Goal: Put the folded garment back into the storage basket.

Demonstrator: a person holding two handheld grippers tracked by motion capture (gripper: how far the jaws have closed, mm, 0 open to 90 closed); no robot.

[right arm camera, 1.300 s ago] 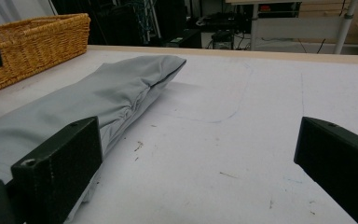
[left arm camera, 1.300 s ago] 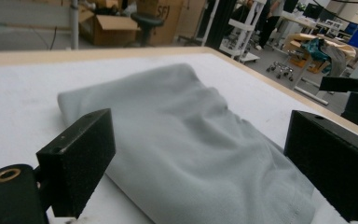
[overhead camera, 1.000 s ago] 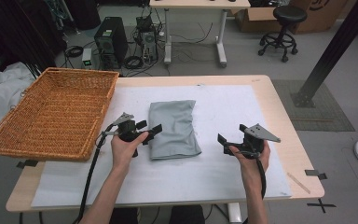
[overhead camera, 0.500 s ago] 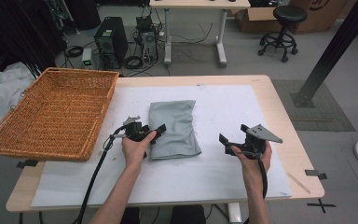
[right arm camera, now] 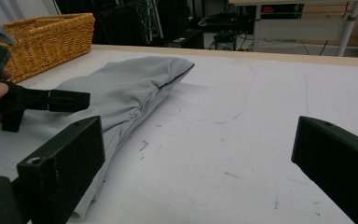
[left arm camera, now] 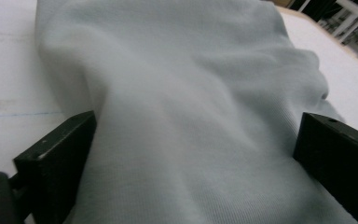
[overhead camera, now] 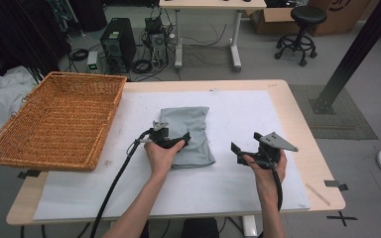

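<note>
Left gripper [overhead camera: 177, 141] jaws just widened, released, straddling folded grey cloth [overhead camera: 188, 133] mid-surface; cloth's near edge hidden under the hand. Right gripper [overhead camera: 248, 152] jaws released, empty, well apart; basket [overhead camera: 54, 124] left.

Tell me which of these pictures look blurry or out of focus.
Left gripper view: the grey cloth is soft and smeared up close. Right gripper view: its near jaws are slightly soft, the basket sharper. High view: evenly lit, fairly sharp.

- The right gripper [right arm camera: 193, 170] holds its fingers [right arm camera: 63, 161] wide apart over the white surface [right arm camera: 242, 140].
- A folded grey cloth [right arm camera: 126, 93] lies left.
- The left gripper [right arm camera: 37, 100] reaches over it.
- A wicker basket [right arm camera: 46, 37] stands behind.
</note>
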